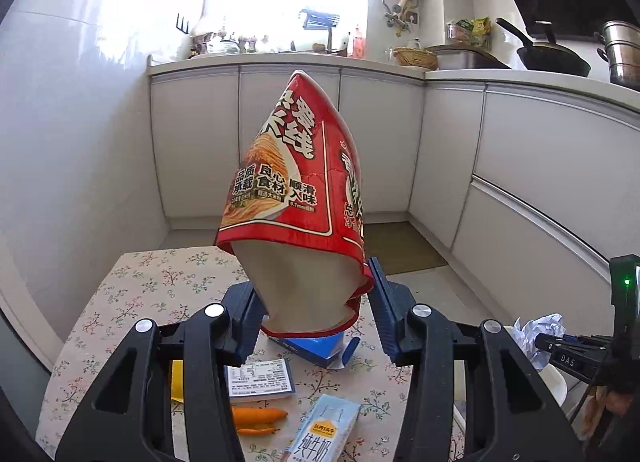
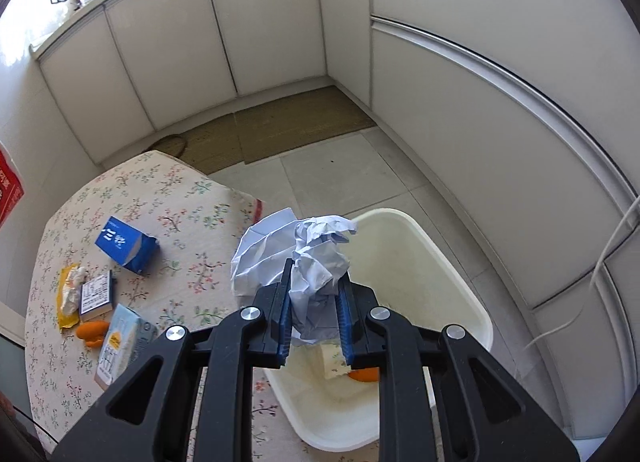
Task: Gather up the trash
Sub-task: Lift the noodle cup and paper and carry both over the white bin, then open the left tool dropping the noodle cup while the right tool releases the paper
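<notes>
1. Both tongs were found loaded: the left tongs (image 1: 316, 312) were clamped on the squashed red paper noodle cup (image 1: 294, 198), held at its open rim with its base pointing away, above the counter (image 1: 132, 294).
2. The right tongs (image 2: 314, 326) were closed on a crumpled ball of white paper (image 2: 296, 258), held over the white plastic bin (image 2: 460, 274) just beside the counter.
3. The noodle cup was judged light and thin-walled, already creased; it could be expected to fold further, so the doubled rim was the sounder place to be gripped.
4. The paper ball was judged very light and soft, easily compressed, and safe to be pinched anywhere across its bulk.
5. Left on the flowered cloth were a blue carton (image 2: 126, 244), a pale milk carton (image 2: 120, 342), a small printed box (image 2: 96, 296), a yellow wrapper (image 2: 68, 294) and orange peel (image 2: 94, 332); all were judged light, the cartons best taken across their flat sides.
</notes>
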{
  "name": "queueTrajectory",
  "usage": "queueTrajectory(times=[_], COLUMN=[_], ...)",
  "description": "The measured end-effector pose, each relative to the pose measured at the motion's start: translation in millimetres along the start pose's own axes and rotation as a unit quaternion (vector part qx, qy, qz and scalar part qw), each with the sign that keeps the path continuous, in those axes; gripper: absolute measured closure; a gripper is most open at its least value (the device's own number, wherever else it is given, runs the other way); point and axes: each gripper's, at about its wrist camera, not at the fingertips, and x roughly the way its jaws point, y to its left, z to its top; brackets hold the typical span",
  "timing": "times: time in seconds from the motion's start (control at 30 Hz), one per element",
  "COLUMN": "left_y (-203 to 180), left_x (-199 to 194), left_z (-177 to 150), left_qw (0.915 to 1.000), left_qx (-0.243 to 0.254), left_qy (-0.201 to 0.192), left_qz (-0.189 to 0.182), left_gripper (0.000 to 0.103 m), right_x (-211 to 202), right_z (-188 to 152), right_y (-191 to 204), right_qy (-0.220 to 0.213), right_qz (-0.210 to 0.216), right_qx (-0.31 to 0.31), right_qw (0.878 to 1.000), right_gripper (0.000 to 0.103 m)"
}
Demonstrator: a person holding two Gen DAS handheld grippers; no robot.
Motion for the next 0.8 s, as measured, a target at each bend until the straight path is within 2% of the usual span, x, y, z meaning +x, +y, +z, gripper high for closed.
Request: queueTrajectory(times=[0.1, 0.17, 0.2, 0.3, 0.33, 0.4, 0.53, 0.6, 0.73, 0.8], left_y=[-20.3, -32.6, -40.3, -59.5, -64.4, -78.2, -103.9, -117.6, -143.4, -151.8], left_x=[3.8, 5.3, 7.0, 12.0, 13.3, 17.1, 28.6, 36.1, 53.8, 64.9], left_z=[-2.6, -5.1, -5.5, -9.5, -12.3, -18.7, -31.6, -38.5, -53.3, -62.0], left_qw=[0.9997, 0.9992, 0.9988, 0.9967, 0.9958, 0.9938, 0.9875, 0.9824, 0.9666, 0.956], left_qx=[0.014, 0.021, 0.024, 0.032, 0.035, 0.042, 0.054, 0.058, 0.06, 0.053], left_qy=[0.006, 0.01, 0.014, 0.028, 0.033, 0.044, 0.076, 0.097, 0.149, 0.18], left_qz=[-0.017, -0.032, -0.042, -0.07, -0.078, -0.093, -0.127, -0.149, -0.2, -0.225], left_gripper=[0.058, 0.058, 0.058, 0.058, 0.058, 0.058, 0.058, 0.058, 0.058, 0.058], right_x=[7.4, 10.5, 10.8, 6.2, 3.7, -1.7, -14.5, -20.6, -32.7, -41.6], right_z=[-1.2, -2.2, -2.4, -3.0, -2.7, -2.7, -1.6, -1.1, -1.7, -3.4], right_y=[-18.1, -30.0, -34.5, -48.1, -54.0, -65.6, -92.3, -104.8, -124.5, -134.0], right_qy=[0.021, 0.034, 0.037, 0.029, 0.024, 0.011, -0.012, -0.022, -0.041, -0.054], right_qz=[-0.01, -0.016, -0.017, -0.031, -0.038, -0.053, -0.093, -0.115, -0.133, -0.145], right_qx=[0.022, 0.037, 0.043, 0.057, 0.063, 0.079, 0.108, 0.124, 0.149, 0.159], right_qw=[0.999, 0.999, 0.998, 0.997, 0.997, 0.995, 0.99, 0.985, 0.979, 0.975], right_gripper=[0.081, 0.07, 0.06, 0.052, 0.043, 0.033, 0.025, 0.025, 0.025, 0.025])
